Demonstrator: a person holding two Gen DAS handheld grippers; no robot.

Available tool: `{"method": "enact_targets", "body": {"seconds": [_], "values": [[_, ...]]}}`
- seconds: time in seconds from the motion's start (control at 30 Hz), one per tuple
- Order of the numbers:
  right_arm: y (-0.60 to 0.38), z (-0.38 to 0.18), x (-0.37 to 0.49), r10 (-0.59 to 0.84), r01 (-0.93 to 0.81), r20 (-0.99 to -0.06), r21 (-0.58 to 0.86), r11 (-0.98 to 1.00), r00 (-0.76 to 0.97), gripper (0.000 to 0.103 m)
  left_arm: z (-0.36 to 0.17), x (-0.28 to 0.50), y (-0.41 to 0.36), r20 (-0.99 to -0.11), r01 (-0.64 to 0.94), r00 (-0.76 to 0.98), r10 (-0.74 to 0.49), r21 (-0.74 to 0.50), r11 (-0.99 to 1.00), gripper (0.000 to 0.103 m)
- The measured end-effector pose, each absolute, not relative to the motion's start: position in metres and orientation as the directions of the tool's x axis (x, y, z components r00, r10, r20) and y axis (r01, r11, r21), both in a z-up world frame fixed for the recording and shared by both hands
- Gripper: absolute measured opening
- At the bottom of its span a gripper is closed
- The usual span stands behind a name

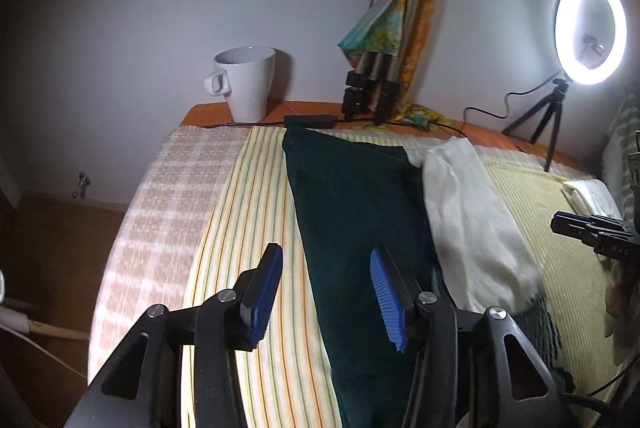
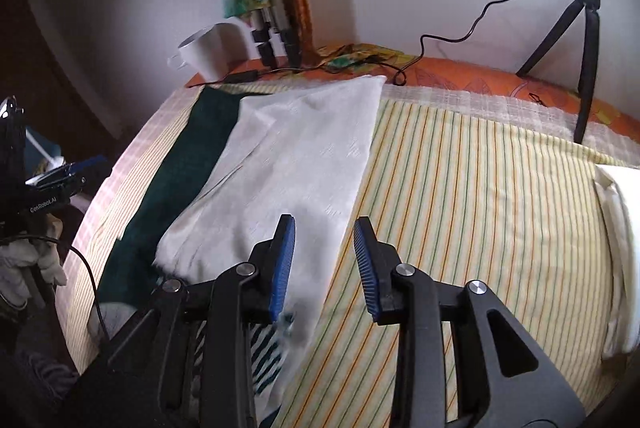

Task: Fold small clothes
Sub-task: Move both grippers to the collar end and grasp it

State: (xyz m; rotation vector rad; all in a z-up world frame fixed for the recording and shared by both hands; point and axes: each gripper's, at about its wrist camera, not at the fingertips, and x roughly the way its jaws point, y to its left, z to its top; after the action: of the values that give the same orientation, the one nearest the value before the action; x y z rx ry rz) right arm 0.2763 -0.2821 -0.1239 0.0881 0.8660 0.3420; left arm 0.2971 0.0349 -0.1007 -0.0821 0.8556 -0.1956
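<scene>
A dark green cloth (image 1: 352,211) lies lengthwise on the striped bed sheet (image 1: 260,228), with a white cloth (image 1: 468,216) overlapping its right side. My left gripper (image 1: 326,292) is open and empty, hovering over the green cloth's left edge. In the right wrist view the white cloth (image 2: 304,163) lies over the green cloth (image 2: 180,167). My right gripper (image 2: 325,264) is open and empty above the white cloth's right edge. A green-and-white striped piece (image 2: 268,352) shows under the white cloth's near end.
A white mug (image 1: 246,81), a folded tripod (image 1: 372,87) draped with colourful fabric, and a black cable lie at the far edge. A lit ring light (image 1: 590,27) on a small tripod stands at the far right. Folded white cloth (image 2: 620,248) lies at the right.
</scene>
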Motion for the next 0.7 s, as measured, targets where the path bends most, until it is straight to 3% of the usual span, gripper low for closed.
{"method": "enact_targets", "body": {"seconds": [0.4, 0.7], "values": [[-0.307, -0.161, 0.39, 0.396, -0.187, -0.735, 0.354, 0.916, 0.55, 0.035, -0.155, 0.416, 0.05, -0.777, 0.076, 0.585, -0.234, -0.235, 0.969, 0.054], [-0.308, -0.164, 0.44, 0.448, -0.199, -0.706, 0.41, 0.89, 0.549, 0.035, -0.168, 0.457, 0.035, -0.771, 0.085, 0.575, -0.273, -0.276, 0.957, 0.054]]}}
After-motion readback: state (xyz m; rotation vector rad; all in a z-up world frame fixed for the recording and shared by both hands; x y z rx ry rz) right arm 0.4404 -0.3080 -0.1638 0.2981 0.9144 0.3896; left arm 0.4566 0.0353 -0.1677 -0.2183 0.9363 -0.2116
